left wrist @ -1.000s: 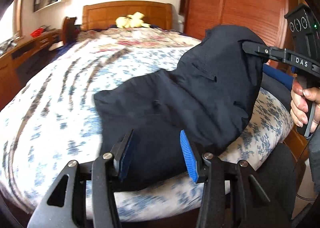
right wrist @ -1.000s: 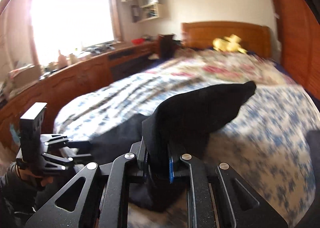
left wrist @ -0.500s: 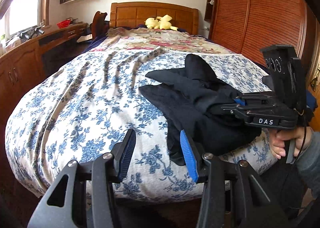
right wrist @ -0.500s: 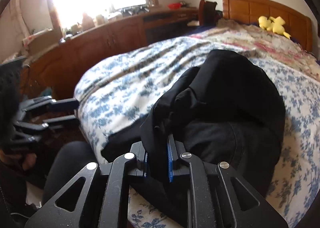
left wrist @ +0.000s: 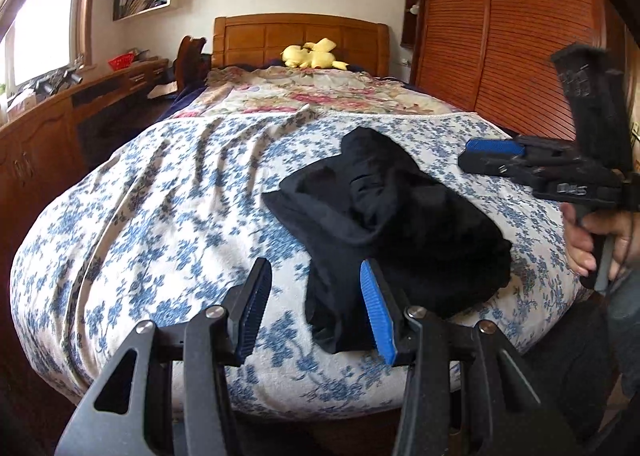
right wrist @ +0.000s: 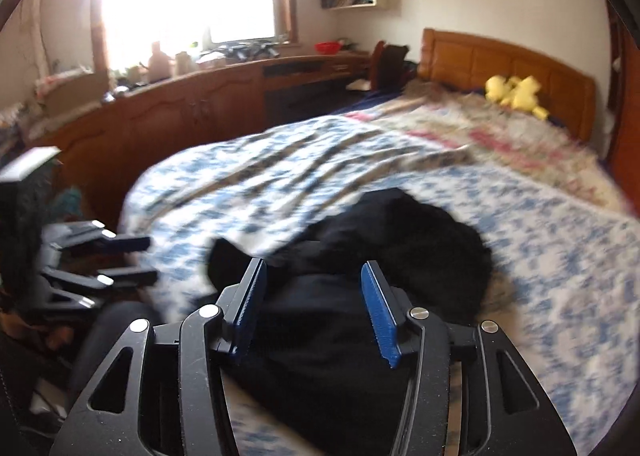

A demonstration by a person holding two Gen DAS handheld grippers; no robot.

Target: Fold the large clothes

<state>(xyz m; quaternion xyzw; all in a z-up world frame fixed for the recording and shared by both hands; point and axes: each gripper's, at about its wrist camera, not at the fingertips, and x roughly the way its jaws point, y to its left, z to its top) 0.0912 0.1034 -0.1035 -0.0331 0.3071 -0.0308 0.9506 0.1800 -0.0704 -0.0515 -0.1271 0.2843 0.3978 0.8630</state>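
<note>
A black garment (left wrist: 392, 223) lies crumpled in a heap near the foot of the bed, on the blue-flowered cover (left wrist: 160, 223). It also shows in the right wrist view (right wrist: 360, 276), blurred. My left gripper (left wrist: 316, 308) is open and empty, just short of the garment's near edge. My right gripper (right wrist: 312, 308) is open and empty, above the garment's near part; in the left wrist view it (left wrist: 520, 163) hovers to the right of the heap.
A wooden headboard (left wrist: 300, 39) with a yellow plush toy (left wrist: 312, 55) stands at the far end. A wooden dresser (left wrist: 48, 127) runs along the left under the window. A slatted wooden wardrobe (left wrist: 500, 35) stands to the right.
My right gripper lowered the garment onto the bed, opened and let it go, then drew back. The garment dropped into a heap. My left gripper stayed open.
</note>
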